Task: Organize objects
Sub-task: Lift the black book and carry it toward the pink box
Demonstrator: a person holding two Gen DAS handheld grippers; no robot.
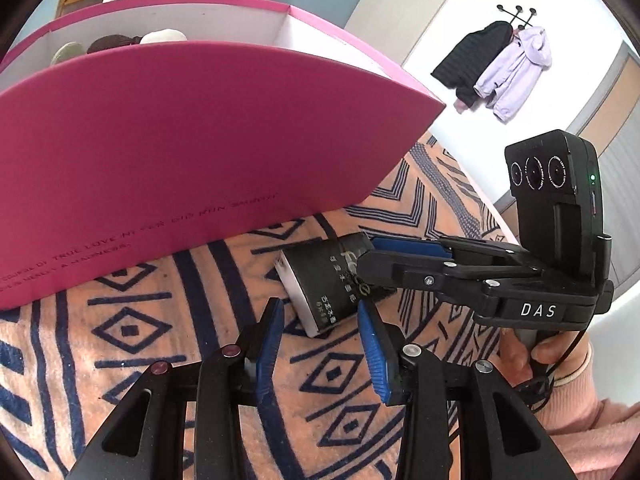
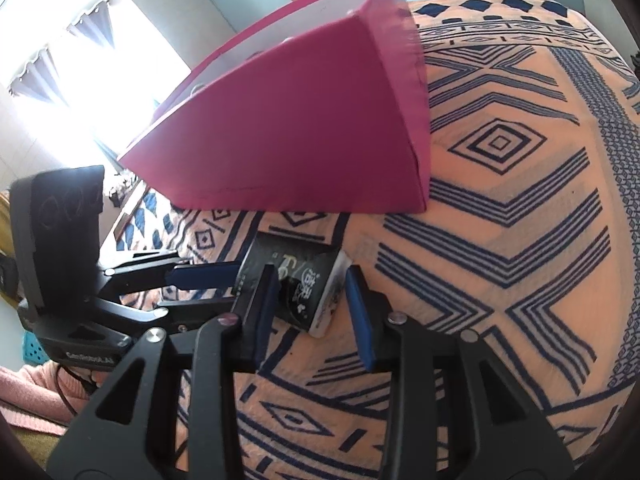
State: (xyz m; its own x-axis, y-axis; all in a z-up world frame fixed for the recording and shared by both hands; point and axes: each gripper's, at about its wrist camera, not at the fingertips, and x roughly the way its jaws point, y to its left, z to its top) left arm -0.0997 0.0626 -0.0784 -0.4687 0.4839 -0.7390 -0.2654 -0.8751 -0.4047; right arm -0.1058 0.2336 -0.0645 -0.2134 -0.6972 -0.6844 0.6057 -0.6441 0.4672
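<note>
Black with pale lettering and a white edge, the black packet lies flat on the orange-and-navy blanket of the bed, just near of the pink box and not yet inside it. We read the left gripper as closed narrow on the near end of the packet, with a blue pad at each side of that end. The right gripper reaches in from the right of the scene and straddles the other end at a narrow setting. We cannot tell whether both of its pads press on the packet, since a sliver of gap may remain at the white edge. We judge the main hazard to be two grips on one small item. If the hands lift or turn out of step, the packet may twist, crease or pull out of the weaker hold. If the right gripper is in fact not seated, a lift leaves the load with the left gripper alone, held only at the tip of one end, and the packet may pivot downward and drop back on the bed. The blanket is soft, so a downward push may bury a finger in the pile and snag it. The near wall of the box stands tall directly beyond the packet. A low carry would strike that wall and could shove the box across the bed or disturb the rolled fabric items in its far left compartment.
</note>
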